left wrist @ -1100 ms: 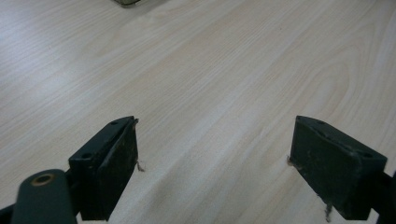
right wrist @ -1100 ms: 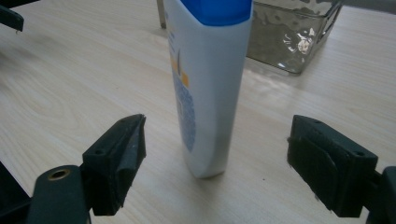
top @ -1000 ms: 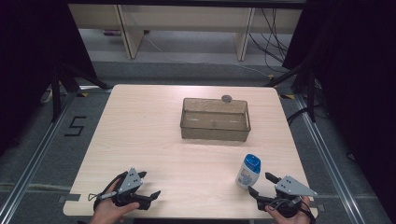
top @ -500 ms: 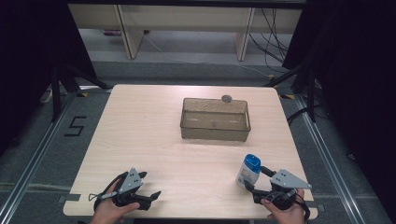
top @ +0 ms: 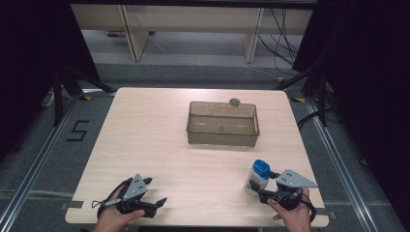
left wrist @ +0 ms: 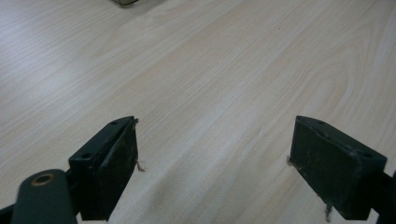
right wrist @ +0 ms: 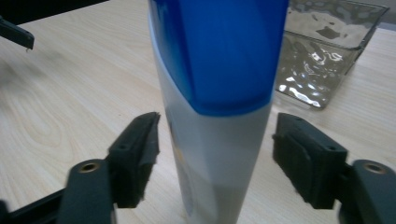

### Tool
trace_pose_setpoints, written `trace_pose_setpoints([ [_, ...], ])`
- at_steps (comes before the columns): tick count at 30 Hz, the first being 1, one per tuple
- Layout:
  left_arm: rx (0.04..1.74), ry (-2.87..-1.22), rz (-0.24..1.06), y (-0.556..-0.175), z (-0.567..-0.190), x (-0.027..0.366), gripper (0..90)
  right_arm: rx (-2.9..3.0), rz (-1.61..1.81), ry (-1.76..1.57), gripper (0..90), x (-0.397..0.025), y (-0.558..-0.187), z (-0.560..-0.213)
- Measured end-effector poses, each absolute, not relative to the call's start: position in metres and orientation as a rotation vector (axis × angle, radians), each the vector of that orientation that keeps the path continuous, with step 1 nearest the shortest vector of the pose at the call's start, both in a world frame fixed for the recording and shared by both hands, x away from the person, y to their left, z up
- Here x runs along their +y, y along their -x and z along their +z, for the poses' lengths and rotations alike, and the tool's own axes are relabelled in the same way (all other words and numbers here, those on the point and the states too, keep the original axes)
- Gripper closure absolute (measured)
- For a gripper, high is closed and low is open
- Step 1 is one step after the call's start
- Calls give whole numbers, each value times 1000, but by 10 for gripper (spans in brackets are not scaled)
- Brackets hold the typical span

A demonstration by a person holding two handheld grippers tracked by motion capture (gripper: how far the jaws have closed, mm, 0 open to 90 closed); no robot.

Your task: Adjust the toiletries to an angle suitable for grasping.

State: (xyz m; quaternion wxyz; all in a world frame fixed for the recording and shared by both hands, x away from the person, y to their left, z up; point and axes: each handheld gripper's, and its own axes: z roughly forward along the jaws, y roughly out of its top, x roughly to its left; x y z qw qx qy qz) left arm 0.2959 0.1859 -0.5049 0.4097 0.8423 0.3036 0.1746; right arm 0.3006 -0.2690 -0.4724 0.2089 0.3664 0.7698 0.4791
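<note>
A white bottle with a blue cap (top: pixel 256 177) (right wrist: pixel 215 107) stands upright near the table's front right. My right gripper (top: pixel 263 189) (right wrist: pixel 217 163) is open, one jaw on each side of the bottle, with a small gap showing at both. My left gripper (top: pixel 153 192) (left wrist: pixel 215 168) rests open at the front left over bare wood, nothing between its jaws. A clear rectangular plastic bin (top: pixel 222 124) (right wrist: pixel 327 51) sits empty at the table's middle back.
A small round grey object (top: pixel 235 102) lies just behind the bin. The wooden table (top: pixel 150 140) has open surface between the two grippers. The table's front edge runs close under both hands. Shelving and cables stand beyond the far edge.
My right gripper has slid left toward the bottle, so its jaws now straddle it. The left gripper has stayed put.
</note>
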Motion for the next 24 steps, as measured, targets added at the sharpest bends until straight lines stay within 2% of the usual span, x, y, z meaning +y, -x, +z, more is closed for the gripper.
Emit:
trace_pose_setpoints([
  [2, 765, -2120, 439, -296, -505, 186, 148, 2134, 1355, -1026, 403, -267, -301, -474],
  [7, 779, -2082, 420, -295, -506, 184, 148, 2160, 1360, -1043, 440, -265, -302, -474],
  [9, 762, -2111, 426, -296, -505, 186, 148, 2167, 1342, -977, 521, -265, -306, -476],
  [24, 764, -2124, 441, -296, -505, 186, 148, 2127, 1331, -939, 554, -258, -304, -458],
])
